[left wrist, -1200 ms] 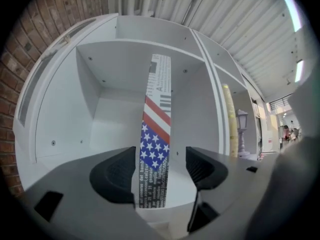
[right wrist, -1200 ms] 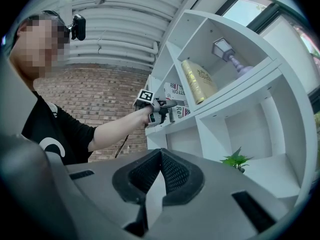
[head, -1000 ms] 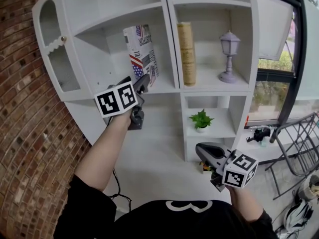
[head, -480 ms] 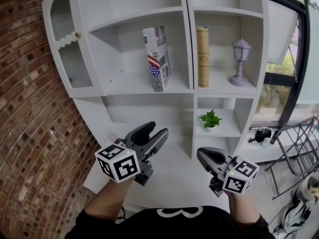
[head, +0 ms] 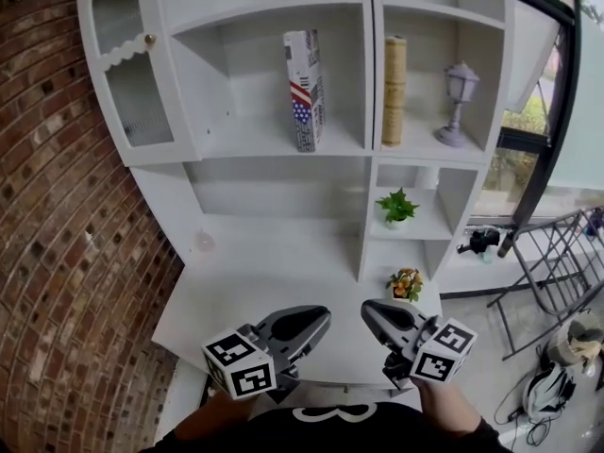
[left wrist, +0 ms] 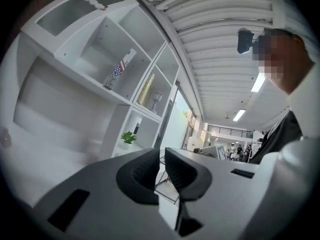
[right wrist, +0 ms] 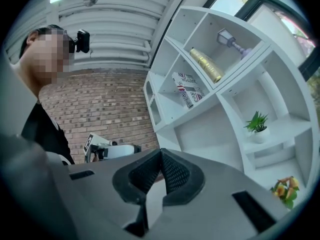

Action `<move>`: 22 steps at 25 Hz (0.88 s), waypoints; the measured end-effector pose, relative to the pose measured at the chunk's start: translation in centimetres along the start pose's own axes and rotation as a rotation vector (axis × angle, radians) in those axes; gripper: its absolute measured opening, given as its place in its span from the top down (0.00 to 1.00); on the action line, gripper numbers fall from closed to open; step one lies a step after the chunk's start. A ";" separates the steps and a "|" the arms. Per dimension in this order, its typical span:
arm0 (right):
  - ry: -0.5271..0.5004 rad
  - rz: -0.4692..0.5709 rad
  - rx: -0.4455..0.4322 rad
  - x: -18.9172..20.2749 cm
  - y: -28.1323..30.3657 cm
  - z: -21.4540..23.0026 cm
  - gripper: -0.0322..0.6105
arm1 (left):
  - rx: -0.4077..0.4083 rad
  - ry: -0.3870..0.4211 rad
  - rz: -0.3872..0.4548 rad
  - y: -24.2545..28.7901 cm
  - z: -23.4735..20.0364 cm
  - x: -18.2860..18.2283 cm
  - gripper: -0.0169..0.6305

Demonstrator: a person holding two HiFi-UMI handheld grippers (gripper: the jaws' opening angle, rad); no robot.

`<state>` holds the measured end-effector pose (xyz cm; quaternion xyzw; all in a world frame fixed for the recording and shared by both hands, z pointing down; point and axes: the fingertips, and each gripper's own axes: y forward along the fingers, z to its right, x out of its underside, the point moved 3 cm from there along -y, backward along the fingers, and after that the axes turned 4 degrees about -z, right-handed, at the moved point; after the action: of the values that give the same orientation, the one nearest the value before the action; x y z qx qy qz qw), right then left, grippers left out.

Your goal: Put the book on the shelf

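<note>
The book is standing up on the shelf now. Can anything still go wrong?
Maybe two things. The book stands on its end with bare shelf to its left and nothing propping that side, so a bump might tip it over. And the right gripper, shut and empty, looks close to the little flower pot; a careless swing could knock it.

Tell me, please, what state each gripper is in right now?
Left gripper: jaws have just been closing; a narrow gap remains, nothing between them.
Right gripper: closed, empty.
</note>
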<state>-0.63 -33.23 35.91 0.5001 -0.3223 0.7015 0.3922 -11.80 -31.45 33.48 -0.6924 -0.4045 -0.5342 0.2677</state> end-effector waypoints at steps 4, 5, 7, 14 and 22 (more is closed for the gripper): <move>0.010 -0.015 0.023 1.5 -1.4 -2.1 0.94 | 0.018 -0.021 -0.002 -1.2 1.5 2.2 0.97; 0.006 -0.019 0.029 1.8 -1.6 -2.7 0.94 | 0.027 -0.025 0.001 -1.6 2.0 2.6 0.97; -0.005 -0.024 0.038 2.1 -2.2 -3.8 0.94 | 0.049 -0.035 0.006 -2.2 3.1 3.1 0.97; -0.007 -0.024 0.051 3.5 -3.7 -7.0 0.94 | 0.058 -0.046 0.015 -4.5 4.9 4.8 0.97; -0.034 -0.029 0.062 4.3 -4.3 -9.4 0.94 | 0.047 -0.074 0.025 -6.6 6.0 5.2 0.97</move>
<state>-1.88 -22.23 37.50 0.5286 -0.2998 0.6968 0.3810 -13.69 -21.76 36.34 -0.7101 -0.4178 -0.4952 0.2756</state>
